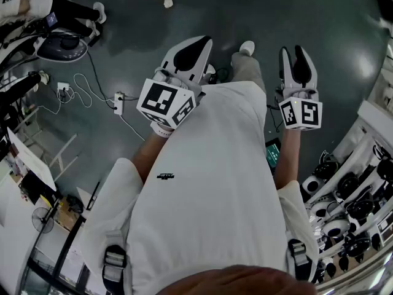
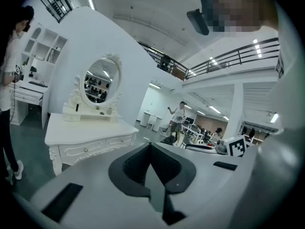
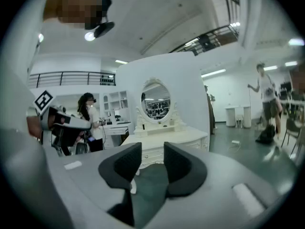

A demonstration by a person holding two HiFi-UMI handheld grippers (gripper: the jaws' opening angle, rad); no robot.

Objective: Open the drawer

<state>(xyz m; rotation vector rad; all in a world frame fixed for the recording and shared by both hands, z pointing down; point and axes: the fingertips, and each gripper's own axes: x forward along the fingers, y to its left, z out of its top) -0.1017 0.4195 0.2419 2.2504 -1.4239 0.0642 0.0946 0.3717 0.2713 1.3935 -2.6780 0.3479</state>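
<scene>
Facing the white table (image 2: 95, 128) from well short of it, both grippers are held clear of the furniture. No contact has been made.

**Target.** The drawer (image 2: 87, 150) sits in the front face of the table, under the top and below the oval mirror (image 2: 101, 86). A second drawer front lies beside it. Each front runs lengthwise along the table's front edge, level with the floor.

**Grippers.**
- Left gripper (image 2: 150, 144): fingers (image 2: 131, 168) closed tip to tip, nothing held. The table lies ahead and off to the left of them.
- Right gripper (image 3: 152, 149): fingers (image 3: 183, 168) spread wide, nothing between them. The table (image 3: 190, 133) lies straight ahead, its front face framed in the gap.

**Judgement.** The right gripper is the better aligned and is already open. The coming move is probably a straight advance toward the table front.

**Limits of view.**
- The head view shows neither table nor drawer.
- In the right gripper view the fingers cover part of the drawer fronts.
- The pulls show only as small dots, so their shape cannot be told.
- Which gripper is nearer the table cannot be told.
</scene>
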